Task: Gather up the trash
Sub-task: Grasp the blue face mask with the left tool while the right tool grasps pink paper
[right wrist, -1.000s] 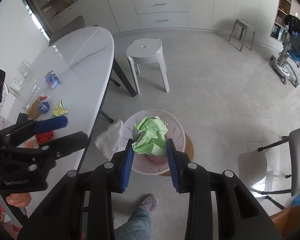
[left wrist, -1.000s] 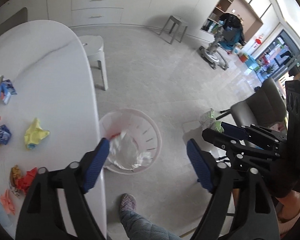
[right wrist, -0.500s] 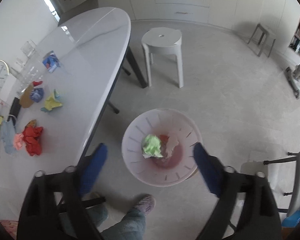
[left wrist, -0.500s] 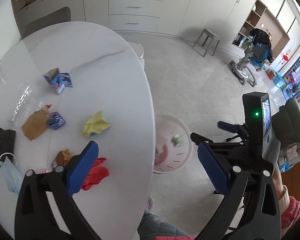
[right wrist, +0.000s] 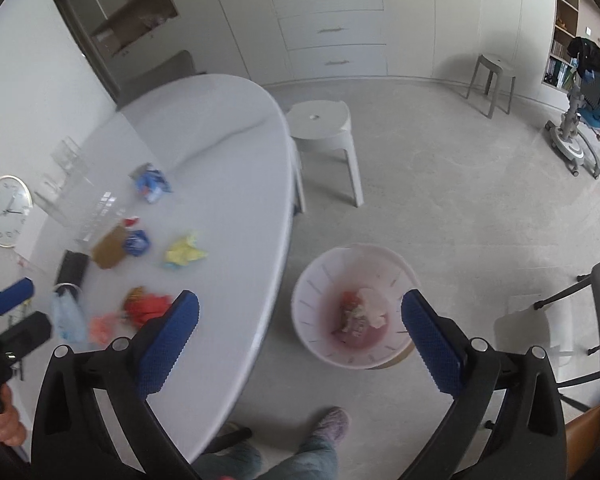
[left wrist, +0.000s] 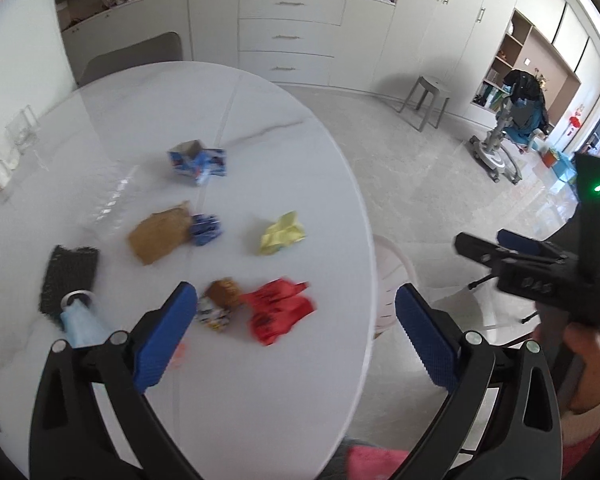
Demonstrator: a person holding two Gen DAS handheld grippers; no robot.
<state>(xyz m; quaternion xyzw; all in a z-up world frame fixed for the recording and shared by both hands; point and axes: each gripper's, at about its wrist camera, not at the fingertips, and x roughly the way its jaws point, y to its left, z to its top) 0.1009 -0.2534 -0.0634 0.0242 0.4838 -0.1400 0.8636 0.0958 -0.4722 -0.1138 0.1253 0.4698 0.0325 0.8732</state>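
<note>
The left claw [left wrist: 296, 340] is spread wide with nothing between its blue pads [left wrist: 164, 344], angled downward. The right claw [right wrist: 300, 344] gapes just as wide and empty, and the hand [left wrist: 592, 356] gripping it, partly cut off, seems to hold it level.

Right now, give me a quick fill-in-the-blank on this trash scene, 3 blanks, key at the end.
1. The pink bin stands on the ____.
2. The left gripper is ____, holding nothing.
3. The crumpled paper right of the brown bag on the table is ____.

Missing words: floor; open; yellow
</note>
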